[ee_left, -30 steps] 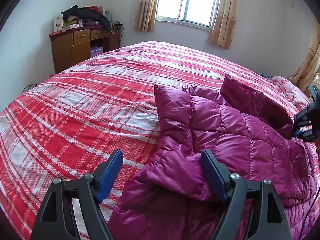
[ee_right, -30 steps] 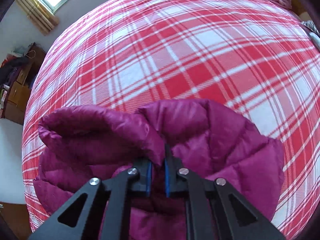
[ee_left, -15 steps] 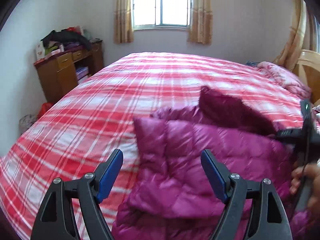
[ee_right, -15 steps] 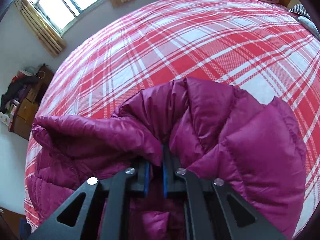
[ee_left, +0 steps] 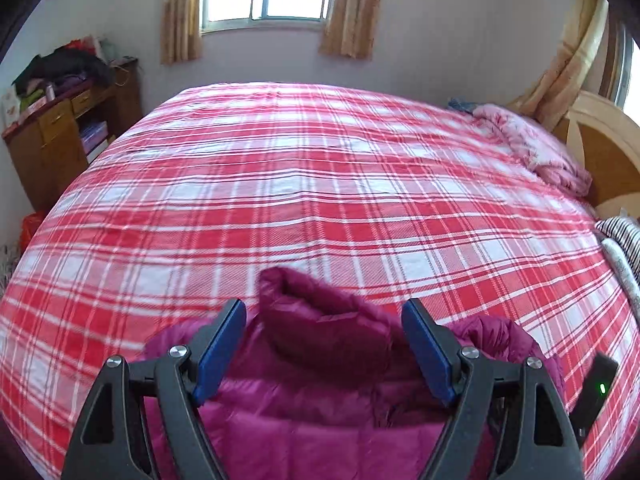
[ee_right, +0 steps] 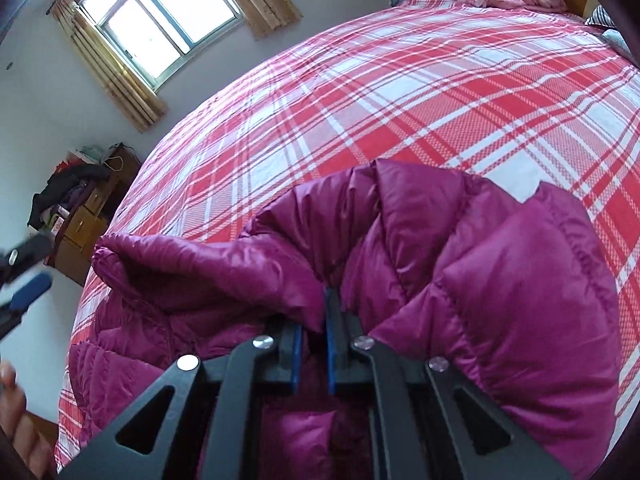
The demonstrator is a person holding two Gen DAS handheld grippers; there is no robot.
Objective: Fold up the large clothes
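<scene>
A magenta quilted down jacket (ee_left: 328,336) lies bunched on the near part of a bed with a red plaid cover (ee_left: 320,184). My left gripper (ee_left: 324,308) hovers above the jacket's raised fold, jaws wide open, its blue pads clear of the cloth. My right gripper (ee_right: 320,312) is shut on a puffy fold of the jacket (ee_right: 460,280), which bulges up around the pinched spot. In the right wrist view, the left gripper (ee_right: 24,292) shows at the far left edge, open and off the jacket.
A wooden desk (ee_left: 60,128) piled with clothes stands by the wall at the left. At the bed's far right lie a pink blanket (ee_left: 532,148) and a striped cloth (ee_left: 620,236), beside a wooden headboard (ee_left: 600,148). A hand (ee_right: 16,420) shows at the lower left.
My left gripper has swung right and risen, still open, so the jacket now sits low between its jaws. My right gripper has kept its grip on the fold and hardly moved.
</scene>
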